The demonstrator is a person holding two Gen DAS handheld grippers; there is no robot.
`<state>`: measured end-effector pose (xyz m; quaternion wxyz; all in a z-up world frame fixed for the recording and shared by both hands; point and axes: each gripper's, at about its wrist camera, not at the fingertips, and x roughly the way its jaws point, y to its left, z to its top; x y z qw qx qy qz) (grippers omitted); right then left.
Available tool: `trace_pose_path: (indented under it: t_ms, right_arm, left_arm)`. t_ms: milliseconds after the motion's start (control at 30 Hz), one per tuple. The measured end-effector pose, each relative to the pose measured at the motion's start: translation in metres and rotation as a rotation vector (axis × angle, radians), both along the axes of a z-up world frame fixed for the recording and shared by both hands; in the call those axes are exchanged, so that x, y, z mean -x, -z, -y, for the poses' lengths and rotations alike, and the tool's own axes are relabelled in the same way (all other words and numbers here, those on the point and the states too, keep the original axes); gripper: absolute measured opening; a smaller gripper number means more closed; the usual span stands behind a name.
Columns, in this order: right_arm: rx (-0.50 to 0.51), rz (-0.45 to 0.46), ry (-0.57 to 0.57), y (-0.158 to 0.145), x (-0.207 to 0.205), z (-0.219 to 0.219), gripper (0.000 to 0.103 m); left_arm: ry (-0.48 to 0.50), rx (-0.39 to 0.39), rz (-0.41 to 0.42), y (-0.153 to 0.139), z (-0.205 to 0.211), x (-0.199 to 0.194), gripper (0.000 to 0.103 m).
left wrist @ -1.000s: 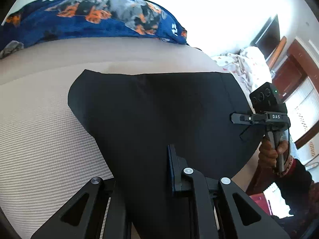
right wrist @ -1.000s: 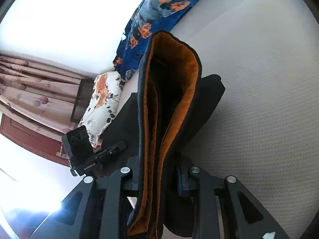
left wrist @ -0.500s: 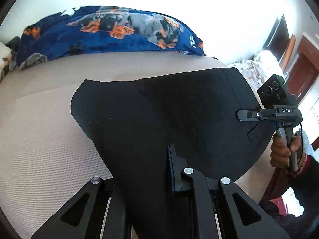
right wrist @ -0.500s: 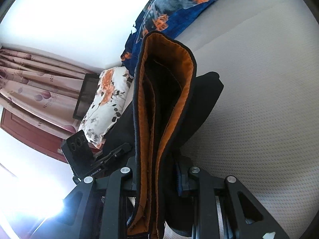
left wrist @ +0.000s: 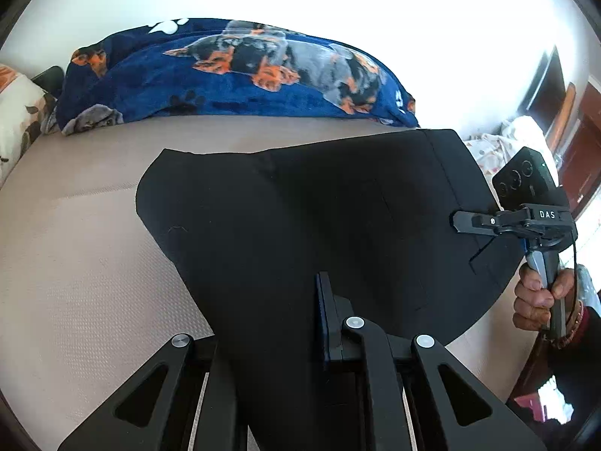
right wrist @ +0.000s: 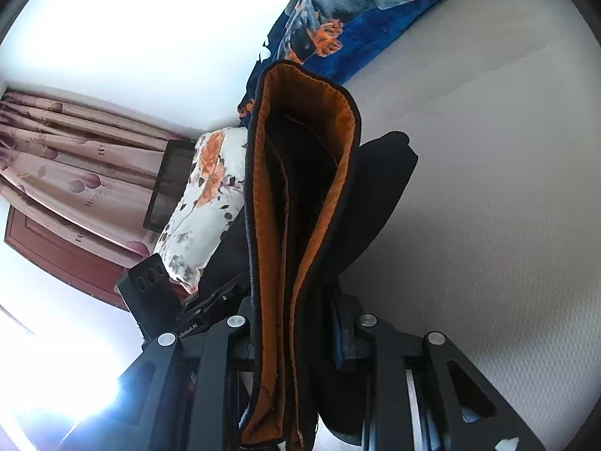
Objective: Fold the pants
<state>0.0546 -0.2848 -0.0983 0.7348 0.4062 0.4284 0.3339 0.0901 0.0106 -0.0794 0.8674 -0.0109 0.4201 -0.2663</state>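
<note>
Carrying the black pants (left wrist: 319, 233) across the beige mattress (left wrist: 82, 270) calls for level, matched hands, so the held edge stays taut and lands square on the cloth still lying flat. The blue dog-print blanket (left wrist: 225, 75) lies along the far side, well apart from the fold. The right gripper (right wrist: 300, 338) has its jaws narrowed onto the thick, orange-lined waistband (right wrist: 300, 188); the left gripper (left wrist: 270, 338) pinches thinner black cloth, jaws nearly closed. Lower both ends together, I judge, releasing only once edges align.

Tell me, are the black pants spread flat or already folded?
Partly folded. The black pants are doubled: the right wrist view shows stacked layers with orange lining, clamped in the right gripper; the left gripper also grips them.
</note>
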Motion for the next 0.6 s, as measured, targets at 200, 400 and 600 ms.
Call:
trace_pose_path:
  t_ms: [200, 400, 600]
  right_arm:
    - [-0.014, 0.006, -0.008, -0.003, -0.023, -0.010, 0.023]
    - [-0.026, 0.007, -0.014, -0.003, -0.045, -0.016, 0.023]
    - [-0.041, 0.008, -0.021, -0.002, -0.065, -0.022, 0.023]
  left_arm:
    - [-0.025, -0.008, 0.007, -0.003, -0.009, -0.023, 0.013]
    - [-0.046, -0.014, 0.011, -0.005, -0.017, -0.048, 0.013]
    - [-0.074, -0.008, 0.013, -0.005, -0.029, -0.073, 0.013]
